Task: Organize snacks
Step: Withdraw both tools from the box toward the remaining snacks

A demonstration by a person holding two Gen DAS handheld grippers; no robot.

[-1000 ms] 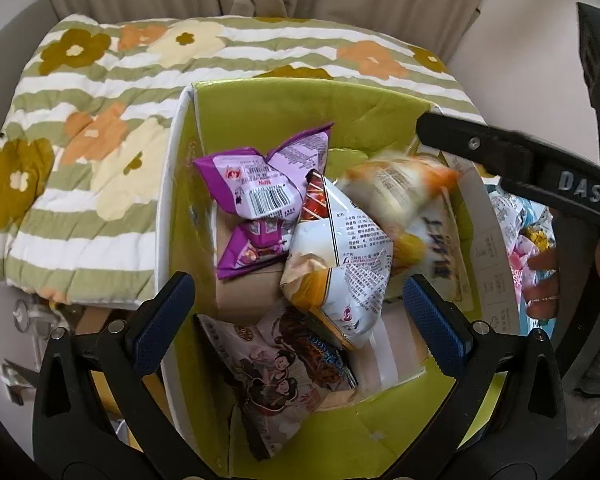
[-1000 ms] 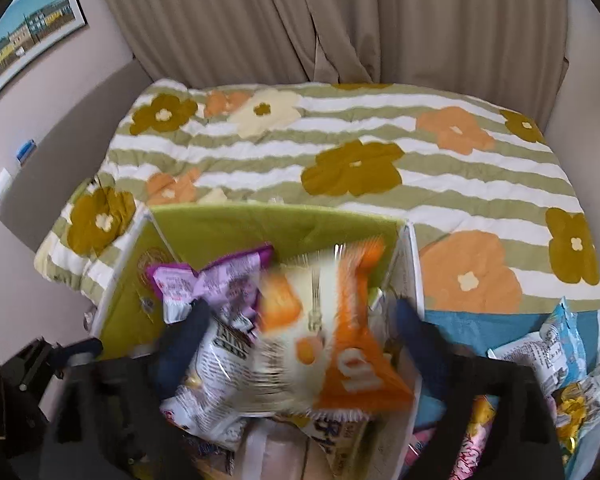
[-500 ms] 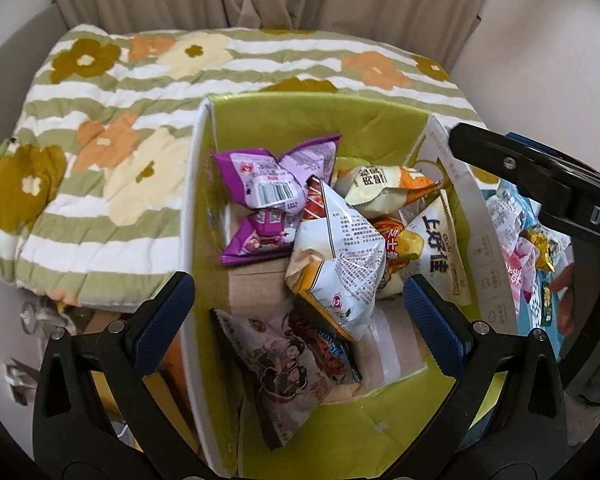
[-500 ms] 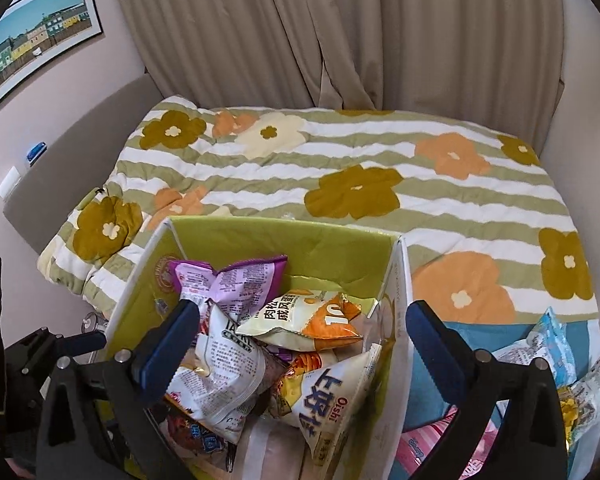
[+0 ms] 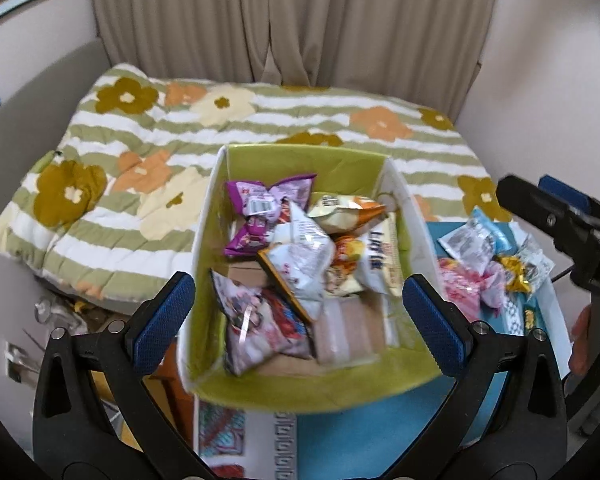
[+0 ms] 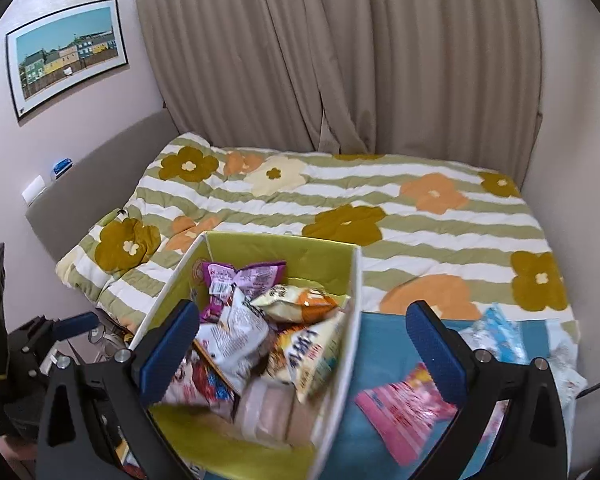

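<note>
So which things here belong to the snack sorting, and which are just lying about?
Part of the job:
- green box
- purple packet and orange-white packet inside it
- pink packet and blue packet, both outside the box
- left claw and right claw, both open and empty

Lying about:
- flowered quilt
- curtain
- framed picture

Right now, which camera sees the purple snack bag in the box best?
The left wrist view: the purple snack bag lies nearly whole and unobstructed at the back of the green box, its barcode label showing. In the right wrist view the same bag is smaller, its lower end hidden behind the white bag.
</note>
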